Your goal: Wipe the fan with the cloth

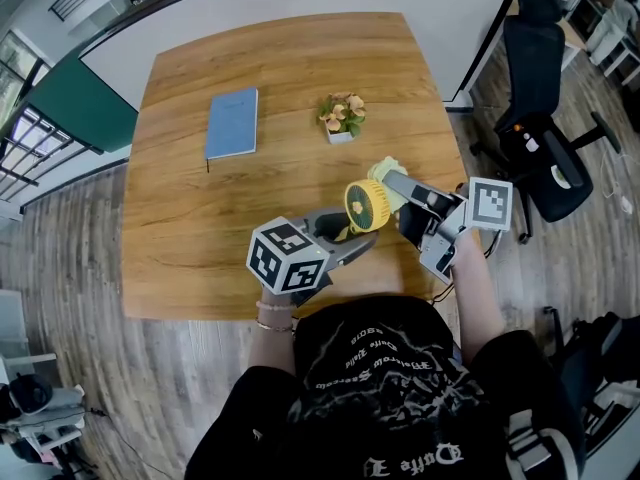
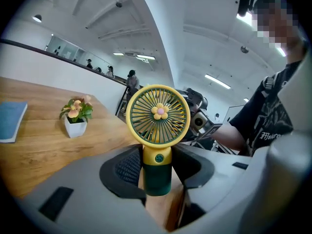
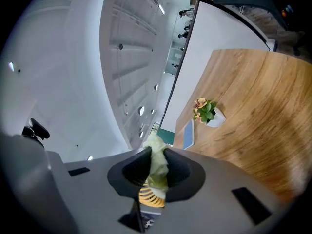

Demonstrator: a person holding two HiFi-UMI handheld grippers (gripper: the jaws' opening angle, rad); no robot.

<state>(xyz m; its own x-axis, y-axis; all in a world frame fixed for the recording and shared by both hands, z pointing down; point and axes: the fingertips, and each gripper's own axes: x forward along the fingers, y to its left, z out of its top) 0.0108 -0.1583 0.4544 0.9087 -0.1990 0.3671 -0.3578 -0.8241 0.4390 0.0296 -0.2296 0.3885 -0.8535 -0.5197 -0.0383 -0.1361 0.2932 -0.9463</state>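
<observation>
Above the near right part of the wooden table (image 1: 200,238), the yellow fan (image 2: 157,116) stands upright, lifted clear of the wood. Its dark green handle is clamped between the jaws of the left gripper (image 2: 157,174), which are partly apart to fit it. The pale green cloth (image 3: 157,165) is pinched in the right gripper (image 3: 155,172), whose jaws are almost together on it. The cloth sits right at the fan's yellow rim, though contact cannot be told. Both grippers hang close to the table's near edge. Bare wood spreads to the left and beyond them. A blue notebook (image 1: 232,123) and a small potted plant (image 1: 342,118) lie well apart farther back. Past the right edge stands an office chair (image 1: 540,138).
</observation>
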